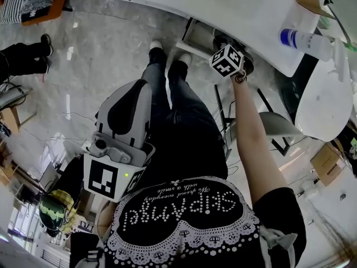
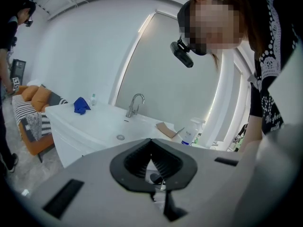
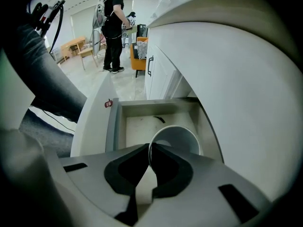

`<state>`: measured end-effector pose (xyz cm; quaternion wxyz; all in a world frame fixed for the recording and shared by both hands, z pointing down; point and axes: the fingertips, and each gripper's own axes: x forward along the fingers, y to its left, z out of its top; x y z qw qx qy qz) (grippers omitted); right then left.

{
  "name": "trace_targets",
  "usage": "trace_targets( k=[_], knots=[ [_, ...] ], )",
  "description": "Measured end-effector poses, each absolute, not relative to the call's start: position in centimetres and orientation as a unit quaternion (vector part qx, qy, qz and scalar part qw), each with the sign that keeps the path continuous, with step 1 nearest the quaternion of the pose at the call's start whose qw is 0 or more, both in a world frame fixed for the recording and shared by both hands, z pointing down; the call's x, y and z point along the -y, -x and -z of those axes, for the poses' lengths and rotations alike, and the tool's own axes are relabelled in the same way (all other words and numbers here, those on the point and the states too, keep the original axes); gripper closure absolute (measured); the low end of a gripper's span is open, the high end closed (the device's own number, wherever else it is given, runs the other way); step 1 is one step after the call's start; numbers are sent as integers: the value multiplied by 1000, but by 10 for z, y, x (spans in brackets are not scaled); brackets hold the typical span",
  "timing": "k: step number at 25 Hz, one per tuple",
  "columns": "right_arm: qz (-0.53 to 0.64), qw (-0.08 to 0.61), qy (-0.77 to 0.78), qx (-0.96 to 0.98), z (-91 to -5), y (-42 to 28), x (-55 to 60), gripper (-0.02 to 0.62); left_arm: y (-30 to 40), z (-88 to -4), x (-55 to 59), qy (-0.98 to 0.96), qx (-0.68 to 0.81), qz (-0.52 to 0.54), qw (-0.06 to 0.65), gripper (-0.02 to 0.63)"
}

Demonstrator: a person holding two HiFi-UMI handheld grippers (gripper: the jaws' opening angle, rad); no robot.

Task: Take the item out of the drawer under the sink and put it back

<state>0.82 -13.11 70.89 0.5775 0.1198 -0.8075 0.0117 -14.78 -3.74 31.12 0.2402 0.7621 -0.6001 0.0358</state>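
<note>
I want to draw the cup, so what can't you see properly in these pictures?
- Right gripper view: the near side of the white cup, covered by the right hand-held gripper pinching its rim.
- Right gripper view: the small dark thing lying in the drawer, too small to name.
- Head view: the cup, hidden beneath that gripper.
- Head view: the label on the bottle, too small to read.

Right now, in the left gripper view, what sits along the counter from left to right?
blue cloth → small bottle → faucet → brown card → white bottle
</note>
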Motion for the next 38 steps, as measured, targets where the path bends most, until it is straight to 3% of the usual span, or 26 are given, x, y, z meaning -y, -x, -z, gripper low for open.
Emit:
trace_targets(
  k=[38],
  knots=[
    [-21, 578, -116, 808, -708, 2, 134, 565, 154, -316, 49, -764, 591, -26, 257, 603]
  ],
)
